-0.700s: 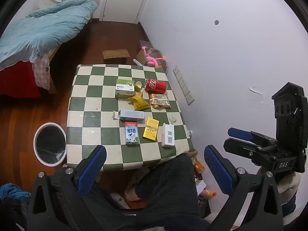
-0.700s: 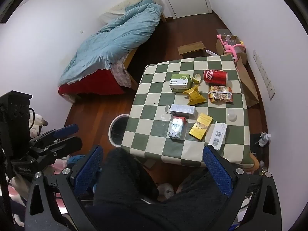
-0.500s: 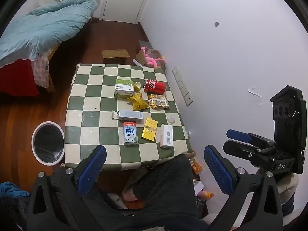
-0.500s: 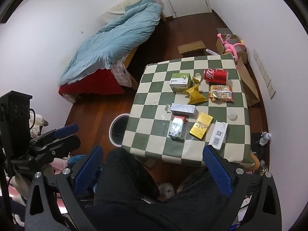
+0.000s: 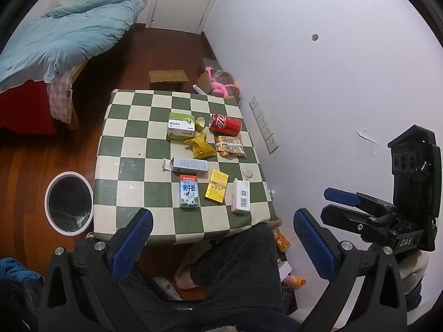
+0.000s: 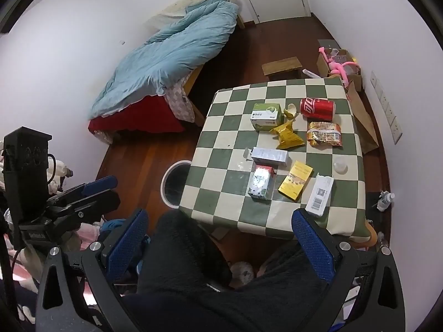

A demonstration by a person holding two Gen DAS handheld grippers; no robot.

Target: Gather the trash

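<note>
Left tongs (image 5: 220, 244): spread wide, nothing between the blue dimpled pads, held above the person's dark fleecy lap, short of the tabletop.
Right tongs (image 6: 218, 243): also spread wide and empty, same blue textured pads on black arms.
Tabletop (image 5: 133, 149): square, covered in a green-and-cream checked cloth.
Trash: lies grouped on the right half of the tabletop.
Red can (image 5: 224, 124): metal cylinder on its side, far right.
Green-white box (image 5: 180, 126): cardboard, just left of the can.
Yellow wrapper (image 5: 200, 145): crumpled foil, beside a flat printed snack packet (image 5: 230, 146).
Milk carton (image 5: 188, 191): small blue-white brick, lying flat near the front edge.
Gold box (image 5: 216, 186): flat, glossy.
White box (image 5: 241, 196): long, barcoded.
Bin (image 5: 69, 202): round, white-rimmed, black liner, on the wooden floor left of the tabletop.
</note>
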